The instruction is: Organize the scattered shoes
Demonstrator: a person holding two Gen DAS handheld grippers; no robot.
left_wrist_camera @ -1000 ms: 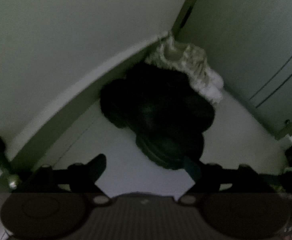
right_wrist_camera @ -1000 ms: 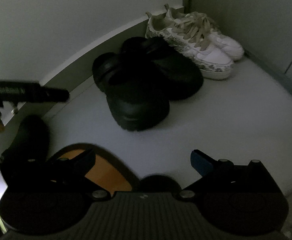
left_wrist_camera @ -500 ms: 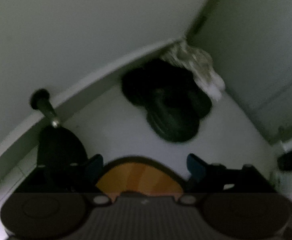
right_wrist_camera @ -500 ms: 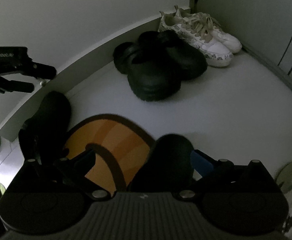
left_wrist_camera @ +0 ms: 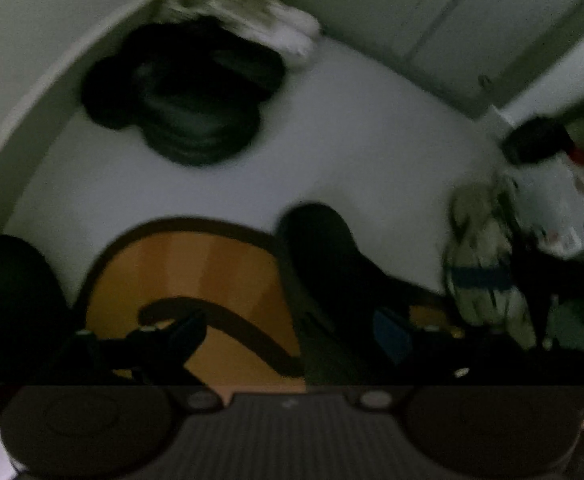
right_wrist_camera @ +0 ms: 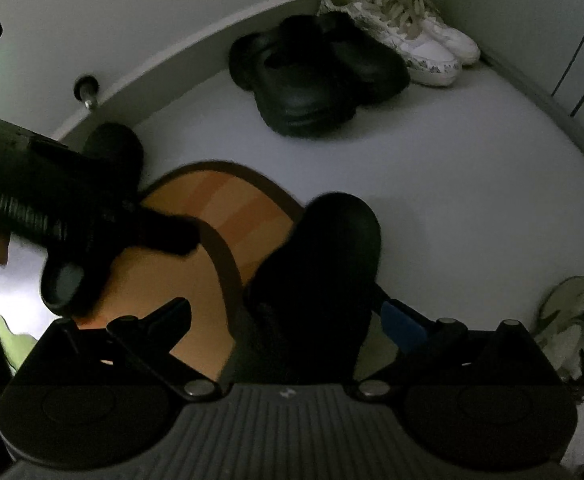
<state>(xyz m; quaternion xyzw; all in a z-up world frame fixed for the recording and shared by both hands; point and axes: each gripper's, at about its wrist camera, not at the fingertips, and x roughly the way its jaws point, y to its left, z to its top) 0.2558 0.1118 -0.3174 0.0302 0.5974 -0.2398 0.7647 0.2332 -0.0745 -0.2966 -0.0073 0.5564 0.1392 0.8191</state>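
Step in hand: reaching for black shoe [right_wrist_camera: 324, 264]. Right gripper [right_wrist_camera: 292, 312] wide open, empty, shoe between its fingers, untouched. Left gripper [left_wrist_camera: 292, 332] also open, empty, shoe just right. Next: lower, close on shoe.

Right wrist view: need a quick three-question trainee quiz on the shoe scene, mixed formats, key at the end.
1. True or false: the white sneakers stand in the far corner, next to the black clogs.
2. Multiple choice: what lies between the right gripper's fingers? A) a white sneaker B) a black shoe C) nothing
3. Short answer: on what does that black shoe partly rest?

Key
1. True.
2. B; the gripper is open, its pads apart from the shoe.
3. The orange mat with a dark border; the left gripper is also over it.
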